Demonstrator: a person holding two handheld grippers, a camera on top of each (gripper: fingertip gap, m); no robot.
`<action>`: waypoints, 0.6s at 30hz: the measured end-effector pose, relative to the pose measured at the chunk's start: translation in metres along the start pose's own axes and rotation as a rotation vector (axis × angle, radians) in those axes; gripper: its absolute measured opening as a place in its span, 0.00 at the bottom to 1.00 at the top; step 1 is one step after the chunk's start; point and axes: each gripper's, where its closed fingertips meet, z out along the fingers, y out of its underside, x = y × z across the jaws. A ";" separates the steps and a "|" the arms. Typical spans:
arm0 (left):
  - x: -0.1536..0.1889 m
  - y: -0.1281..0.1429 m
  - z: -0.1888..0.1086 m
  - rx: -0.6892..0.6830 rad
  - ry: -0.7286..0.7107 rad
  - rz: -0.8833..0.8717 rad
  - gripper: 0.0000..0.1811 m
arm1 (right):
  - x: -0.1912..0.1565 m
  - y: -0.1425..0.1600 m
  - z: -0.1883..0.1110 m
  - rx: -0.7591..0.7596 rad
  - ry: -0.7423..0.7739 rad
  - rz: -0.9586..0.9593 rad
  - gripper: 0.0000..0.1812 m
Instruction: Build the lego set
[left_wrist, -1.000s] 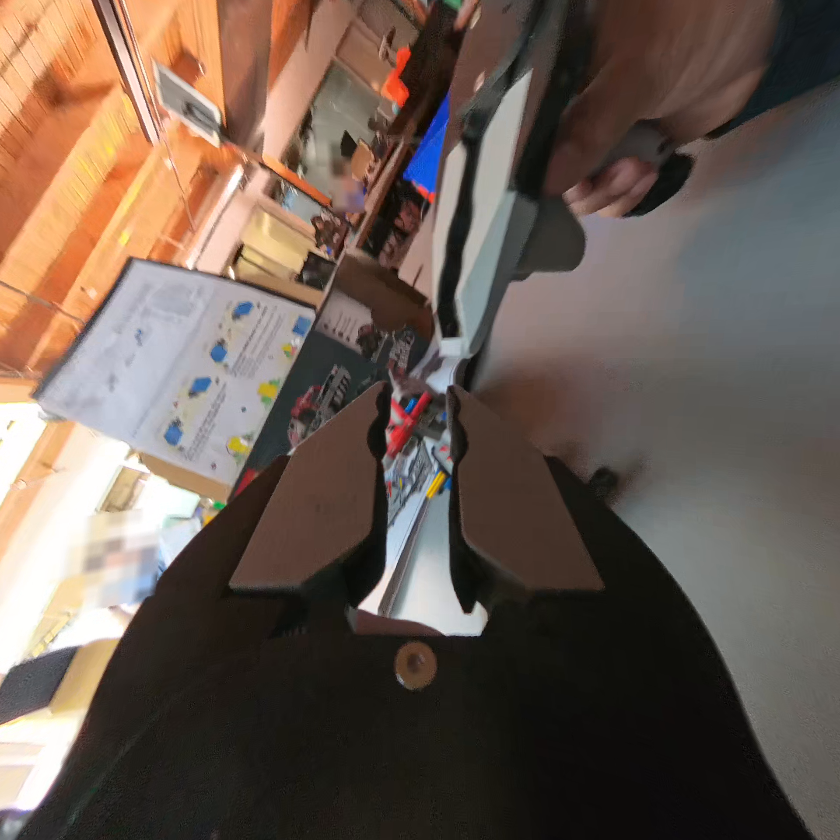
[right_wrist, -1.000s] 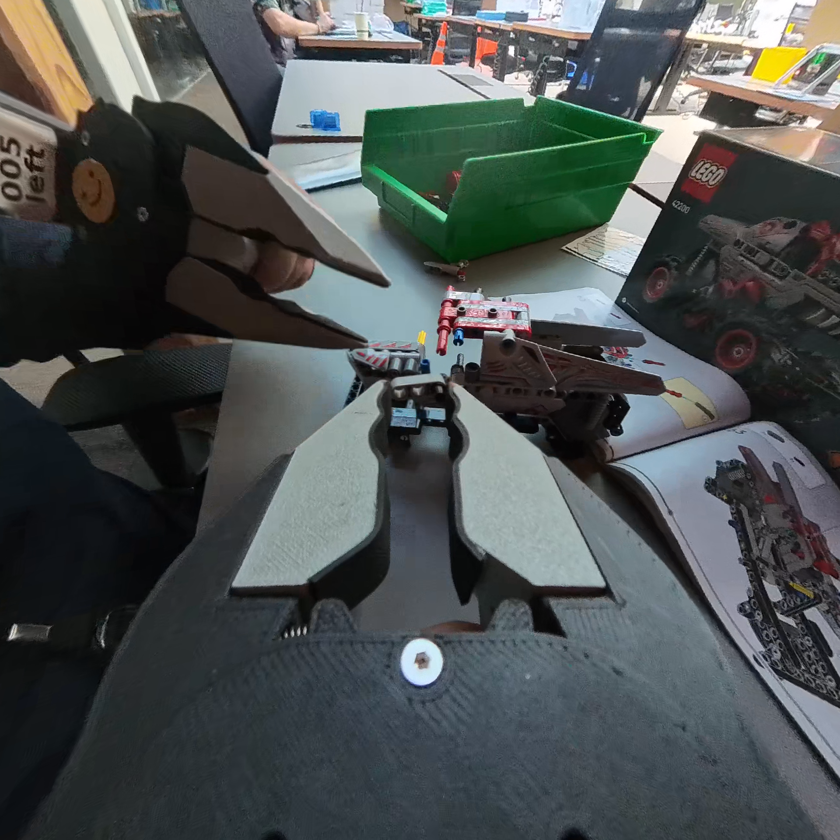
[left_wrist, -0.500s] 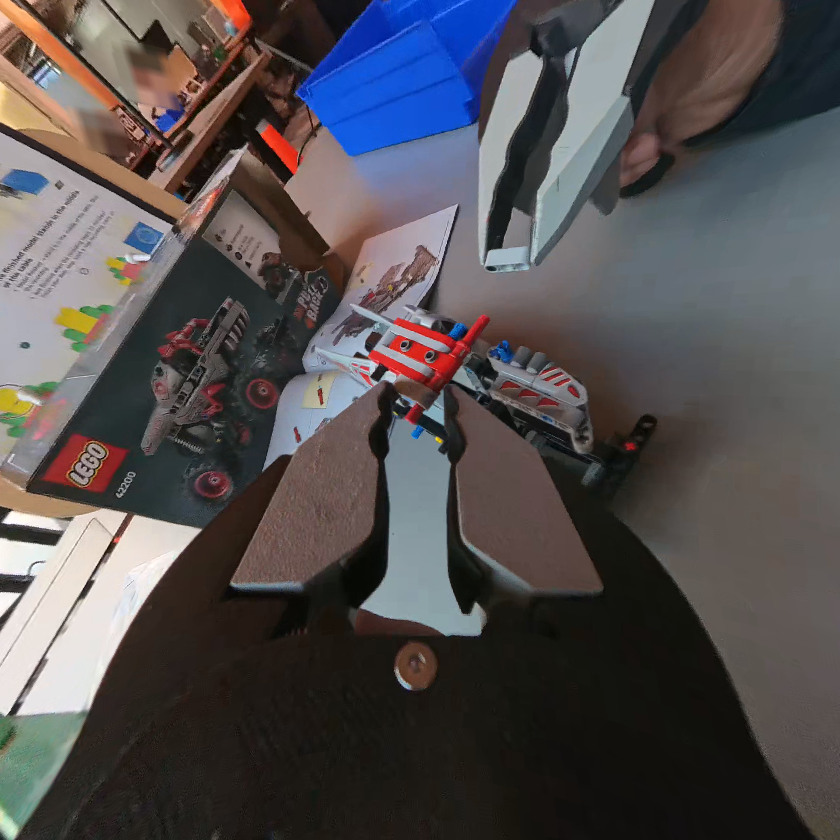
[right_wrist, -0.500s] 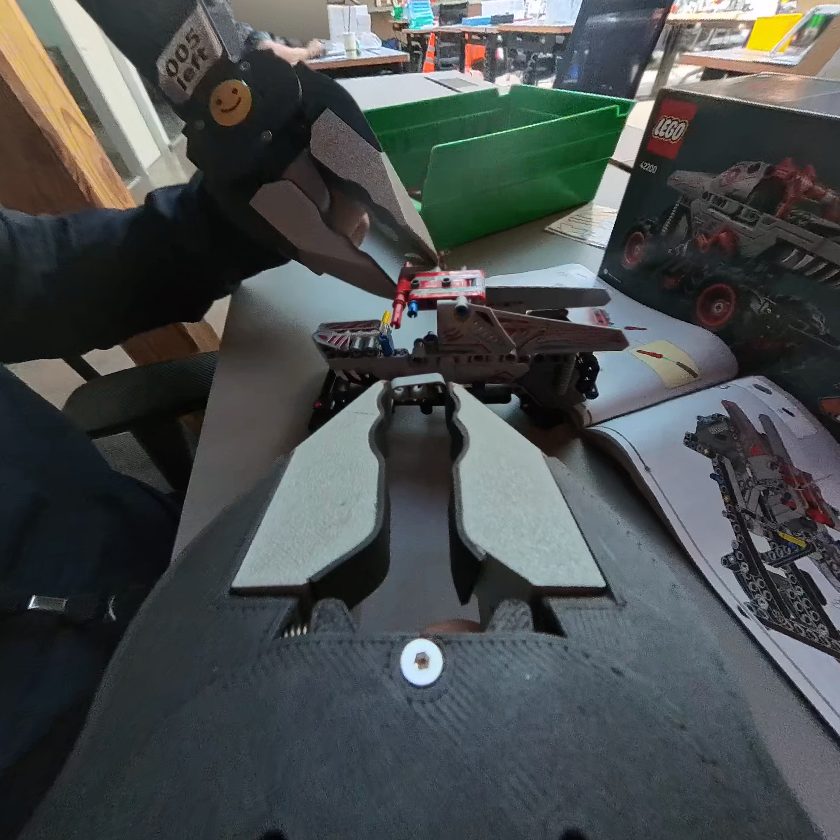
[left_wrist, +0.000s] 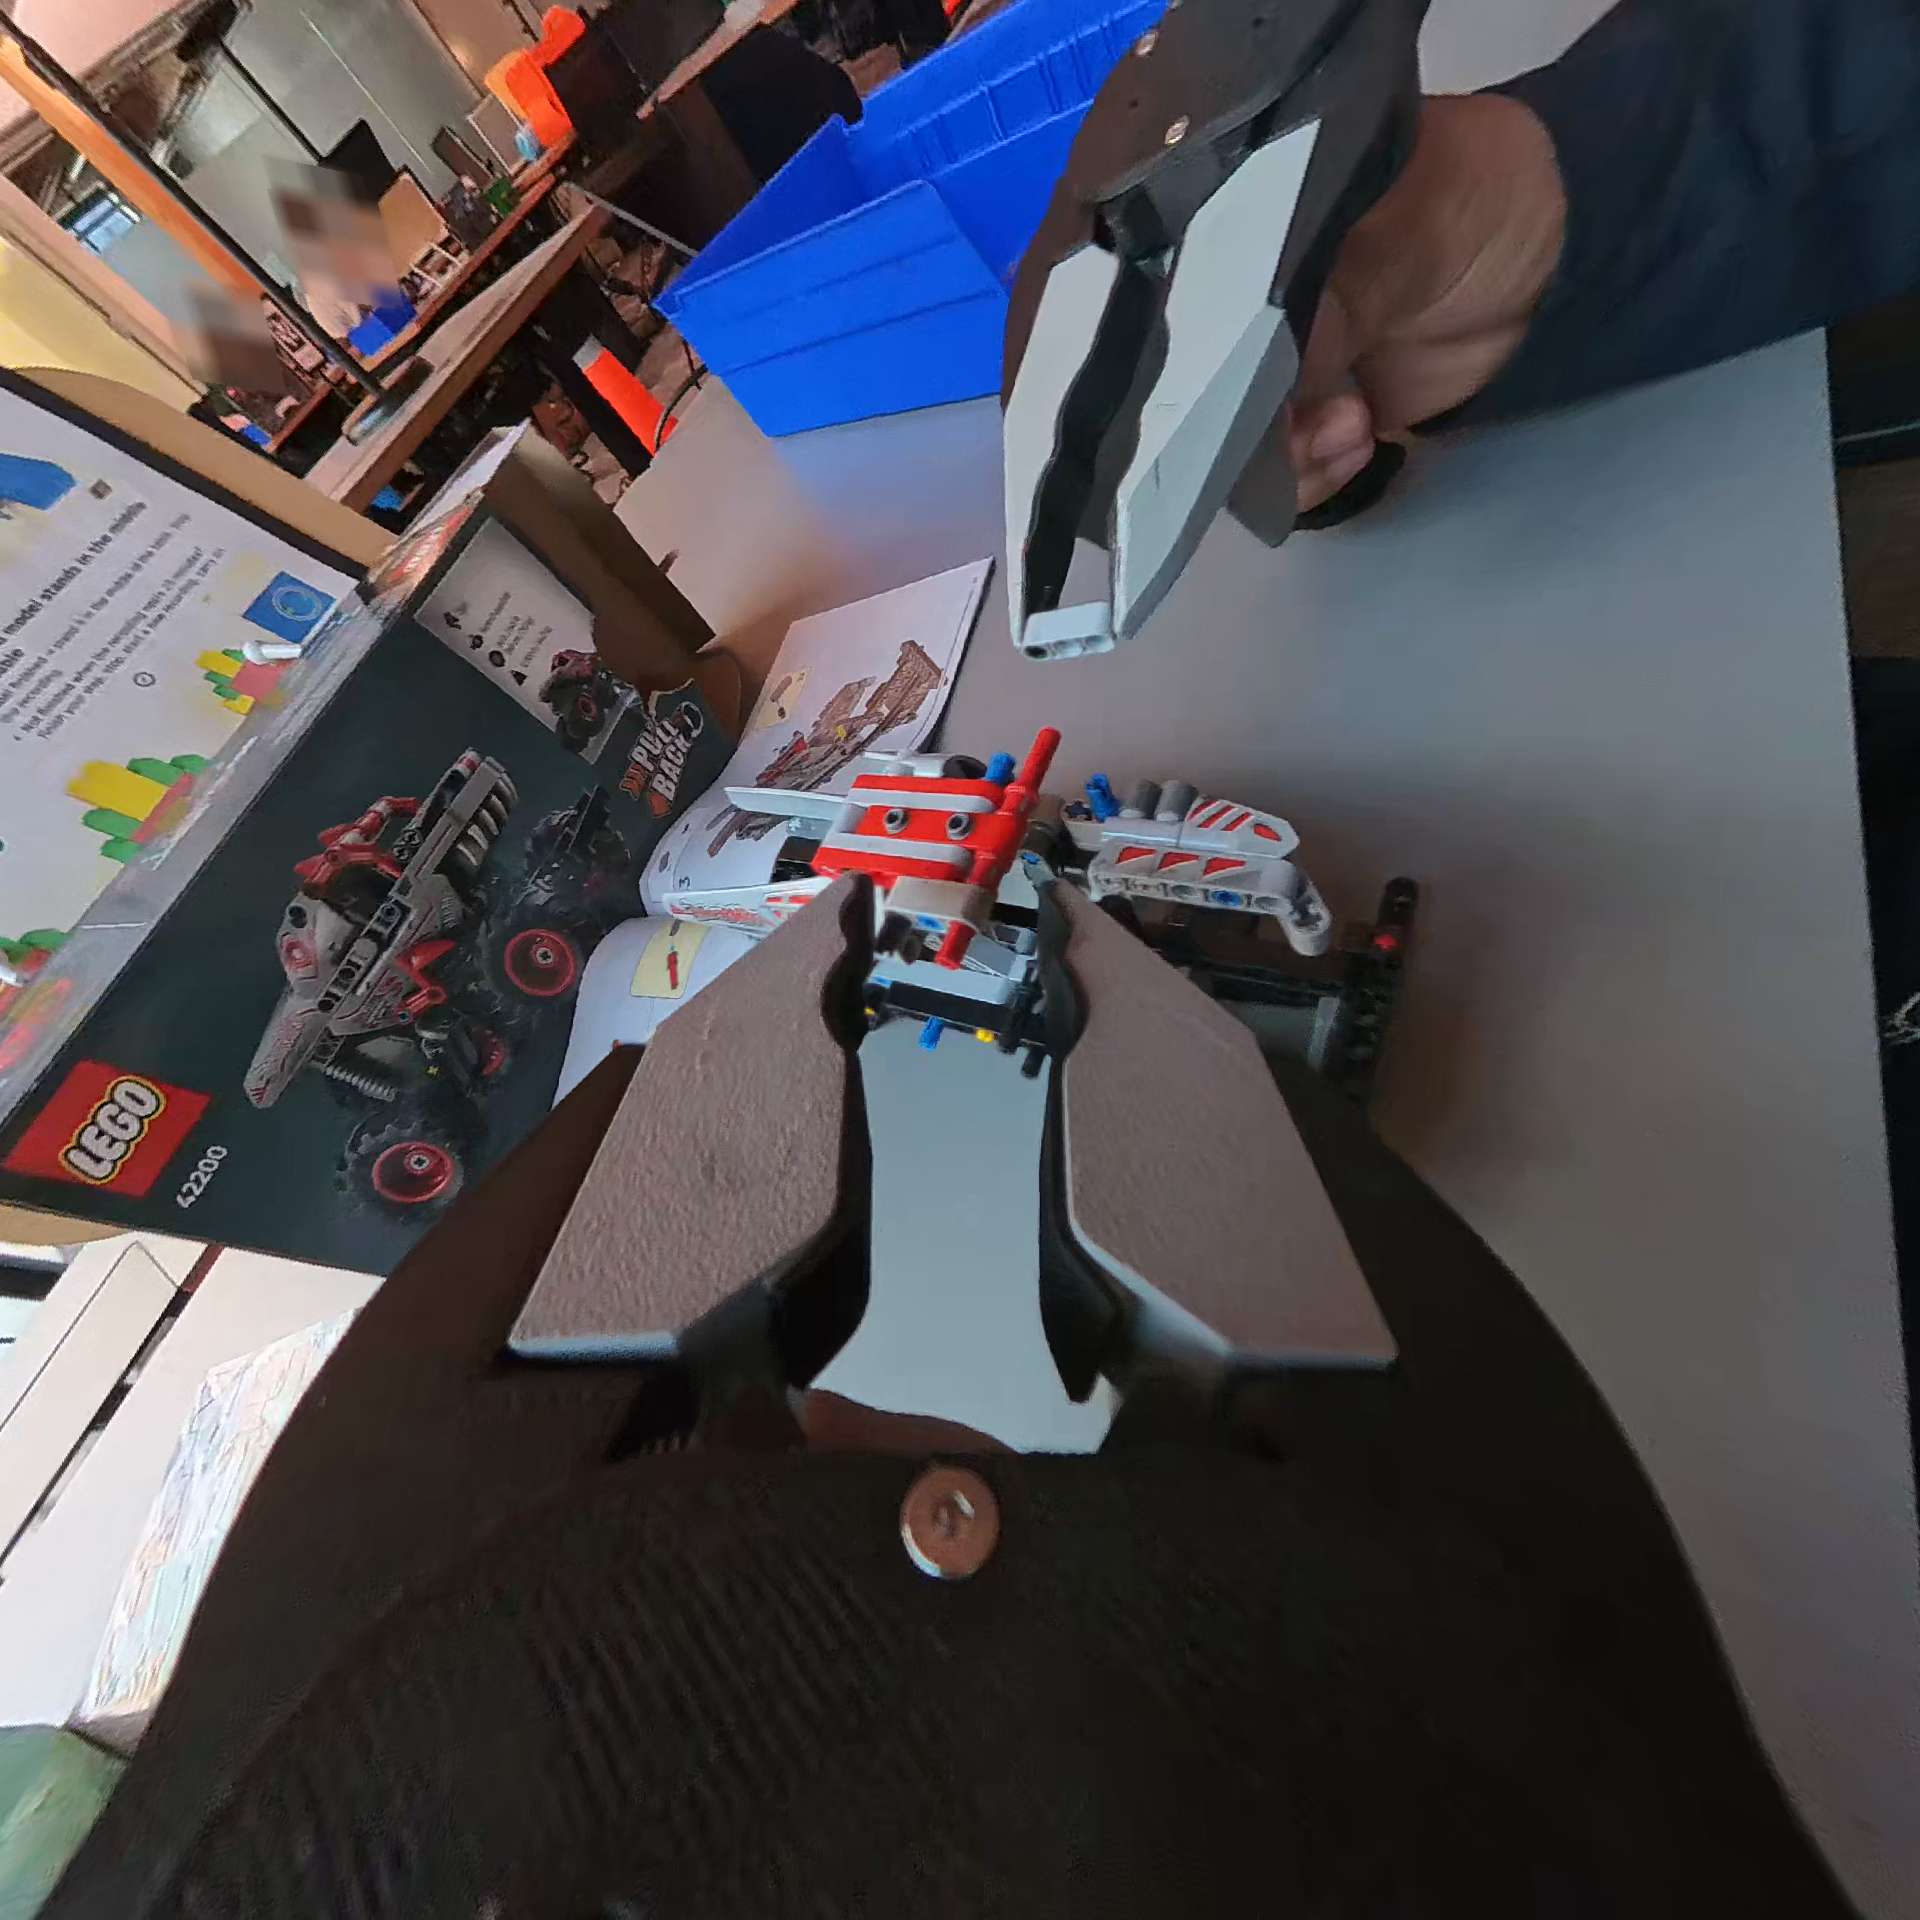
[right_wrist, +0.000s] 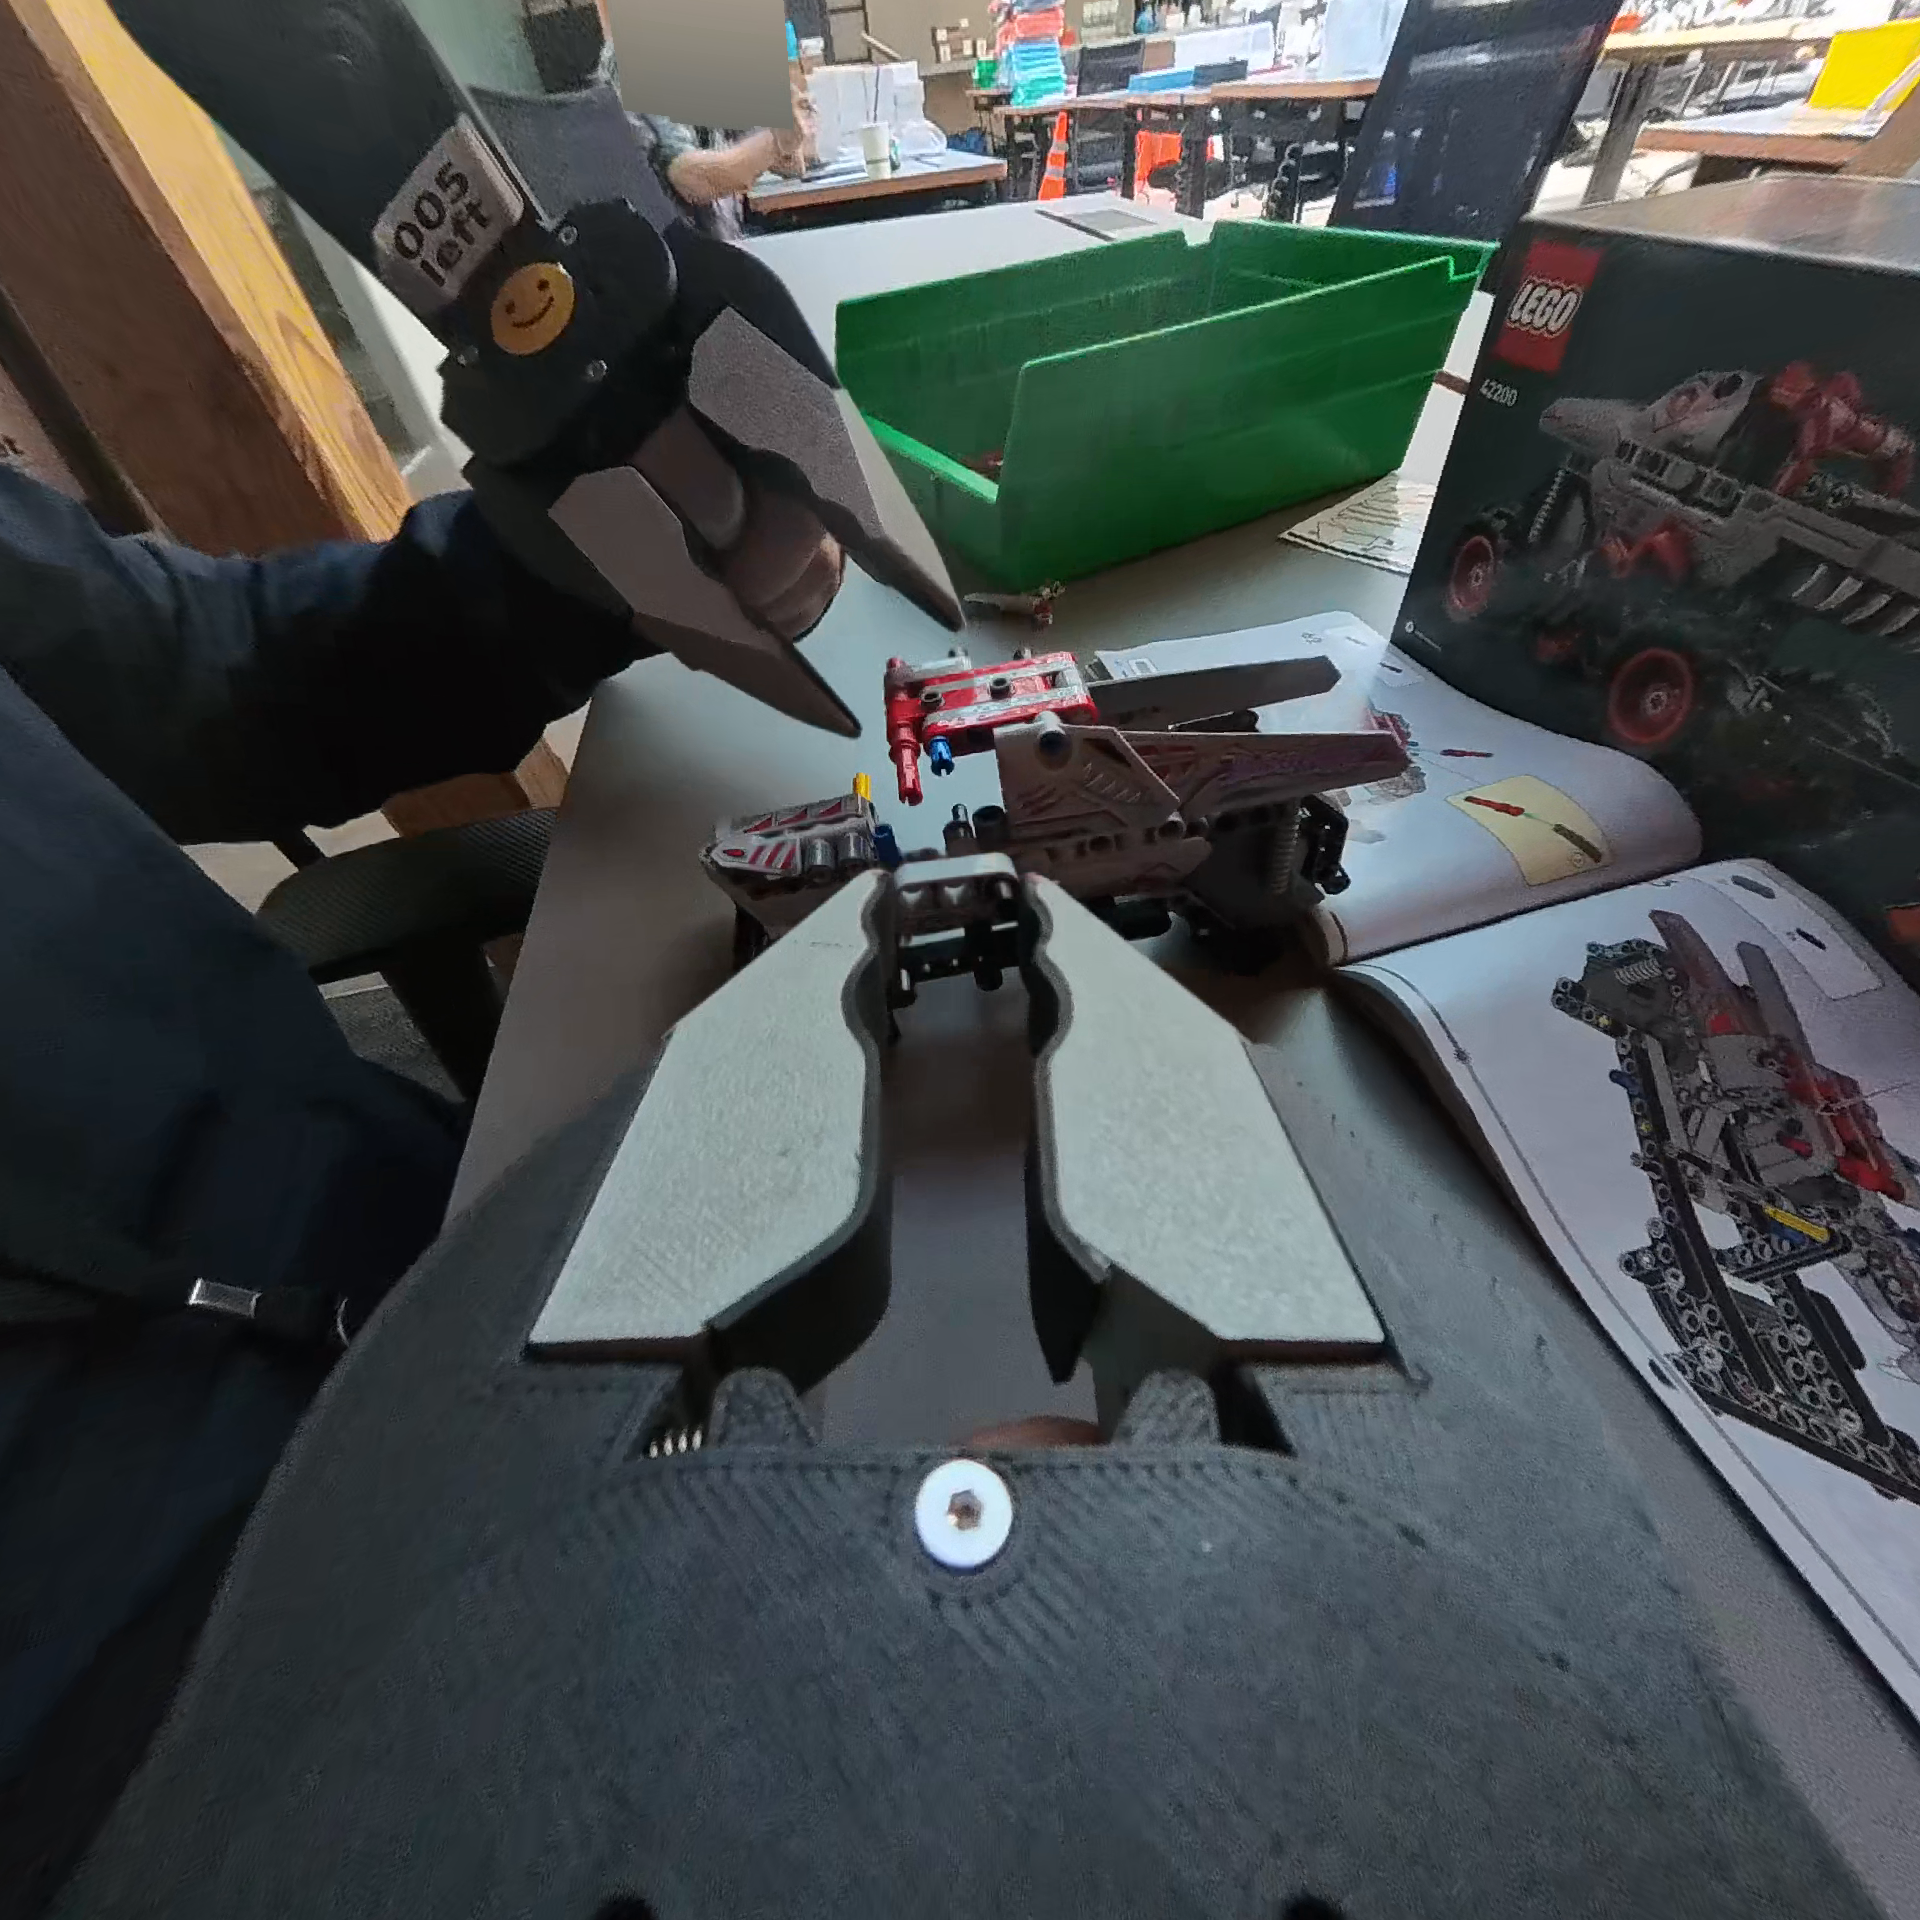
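Observation:
The half-built truck model (right_wrist: 1101, 821) stands on the grey table, with a red and white block on top (left_wrist: 914, 831) and a striped grey nose panel (left_wrist: 1195, 842). My left gripper (left_wrist: 951, 914) is open and empty, its tips just short of the red block's end; it also shows in the right wrist view (right_wrist: 904, 675). My right gripper (right_wrist: 953, 896) is shut on a small grey beam (right_wrist: 951, 891), held just in front of the model. In the left wrist view it (left_wrist: 1081, 592) hangs above the model with the beam (left_wrist: 1062, 632) at its tips.
The set's dark box (right_wrist: 1714, 520) stands behind the model, with the open instruction booklet (right_wrist: 1714, 1143) beside it. A green bin (right_wrist: 1143, 436) is at the back. Blue bins (left_wrist: 883, 270) and a printed board (left_wrist: 125, 644) show in the left wrist view. A small loose part (right_wrist: 1023, 603) lies near the bin.
My left gripper has swung round and come down to the red block's end. My right gripper, still holding the grey beam, has moved closer to the model.

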 end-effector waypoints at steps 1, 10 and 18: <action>-0.002 0.000 -0.001 0.001 -0.004 -0.006 0.16 | -0.001 -0.002 0.001 0.010 -0.003 0.005 0.11; 0.002 0.001 0.005 -0.002 0.020 0.028 0.15 | -0.013 -0.005 0.008 0.062 -0.138 0.126 0.11; 0.003 -0.001 0.012 0.055 0.022 0.012 0.15 | -0.008 -0.014 0.004 0.144 -0.250 0.301 0.11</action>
